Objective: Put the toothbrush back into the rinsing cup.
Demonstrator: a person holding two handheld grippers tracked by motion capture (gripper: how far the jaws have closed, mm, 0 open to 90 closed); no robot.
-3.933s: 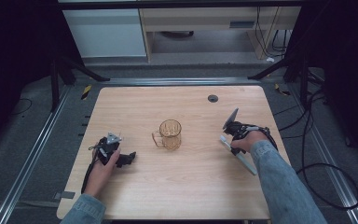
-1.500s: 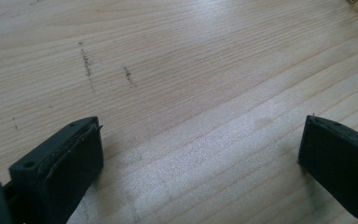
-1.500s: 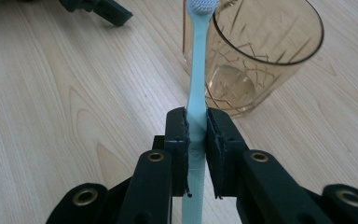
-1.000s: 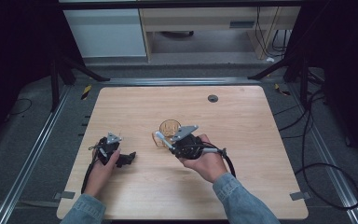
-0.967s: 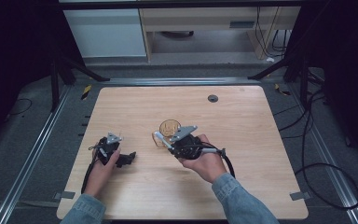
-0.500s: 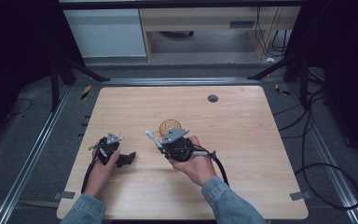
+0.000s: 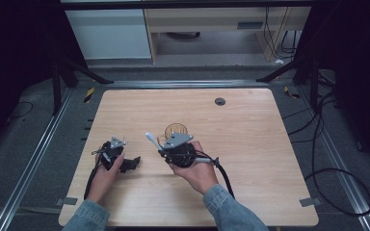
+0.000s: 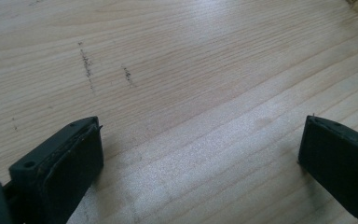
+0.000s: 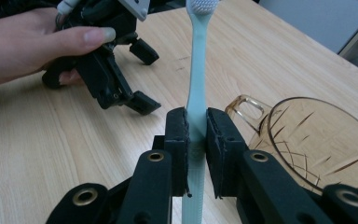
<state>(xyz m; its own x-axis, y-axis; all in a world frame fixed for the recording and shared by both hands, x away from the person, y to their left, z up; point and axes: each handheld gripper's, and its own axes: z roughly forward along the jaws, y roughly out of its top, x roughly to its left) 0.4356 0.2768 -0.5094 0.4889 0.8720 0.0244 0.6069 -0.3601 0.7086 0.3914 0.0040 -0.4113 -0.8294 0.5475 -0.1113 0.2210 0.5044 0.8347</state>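
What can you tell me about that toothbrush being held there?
The toothbrush is pale blue-green and looks like plastic, with a slim handle and a white bristle head at the far end. The right hand-held gripper clamps it partway along its handle between two black pads, above the wooden table. Its head points toward the left hand-held gripper. An amber glass cup stands just beside it.

denim sleeves (image 7: pixel 224 207); black fingers (image 9: pixel 177 140), grey plates, black cables.
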